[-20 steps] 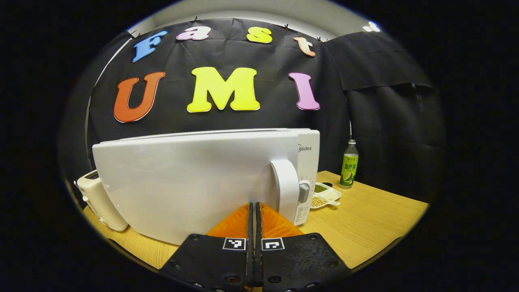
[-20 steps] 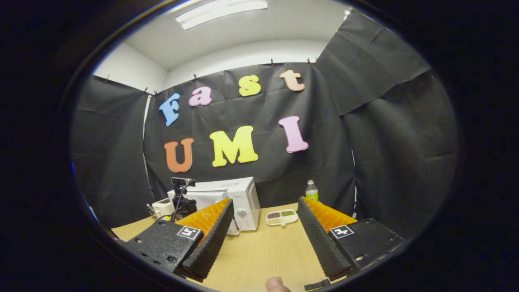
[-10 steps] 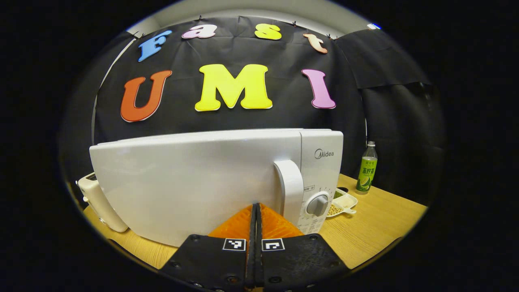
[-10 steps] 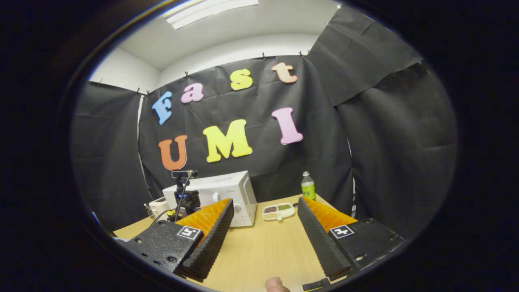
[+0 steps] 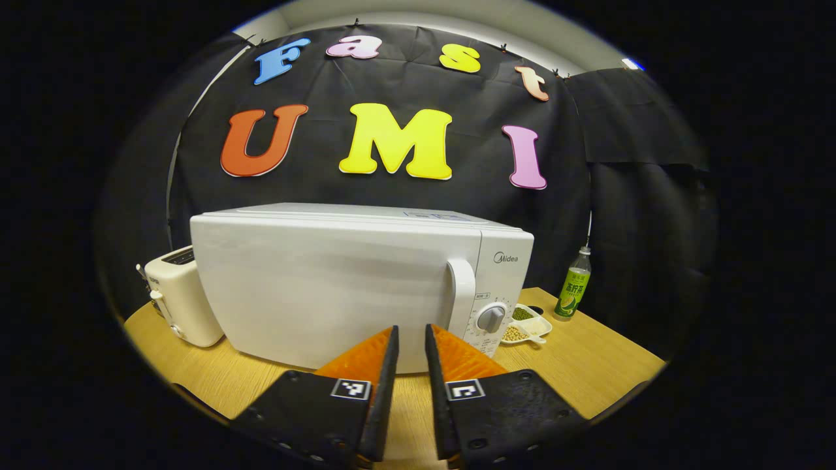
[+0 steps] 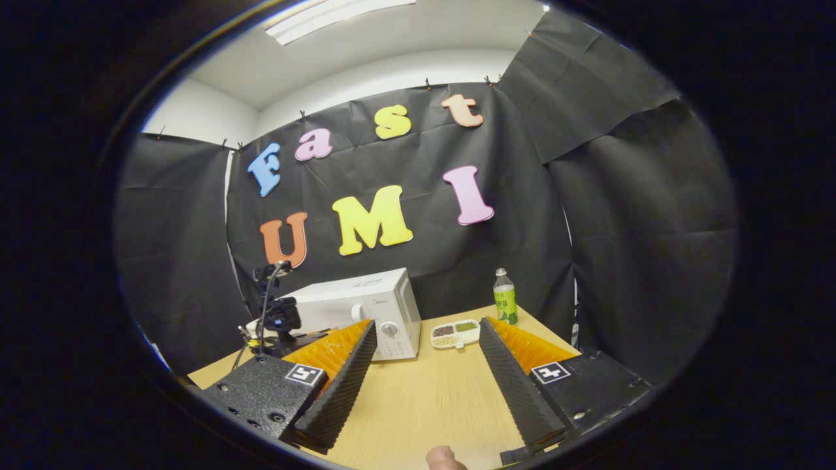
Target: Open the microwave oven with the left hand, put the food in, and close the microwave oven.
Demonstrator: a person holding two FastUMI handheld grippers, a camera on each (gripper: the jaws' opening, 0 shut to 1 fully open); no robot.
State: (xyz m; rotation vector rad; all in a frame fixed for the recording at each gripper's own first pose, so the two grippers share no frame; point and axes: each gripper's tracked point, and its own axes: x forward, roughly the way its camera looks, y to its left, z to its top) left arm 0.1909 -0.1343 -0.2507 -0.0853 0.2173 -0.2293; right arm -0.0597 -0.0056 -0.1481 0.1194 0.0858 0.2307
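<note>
Near the tabletop's front edge the right gripper hangs with fingers spread wide and empty, while the left gripper, fingers narrowly parted on nothing, sits just before the microwave, whose door looks shut. Farther back, right of the microwave, the food dish waits on the table, so I'd judge the task still at opening: the left fingers need to reach the handle and pull.

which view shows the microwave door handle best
The left gripper view: the handle is close and large, beside the dial on the shut microwave. The right gripper view shows the handle small and distant.
</note>
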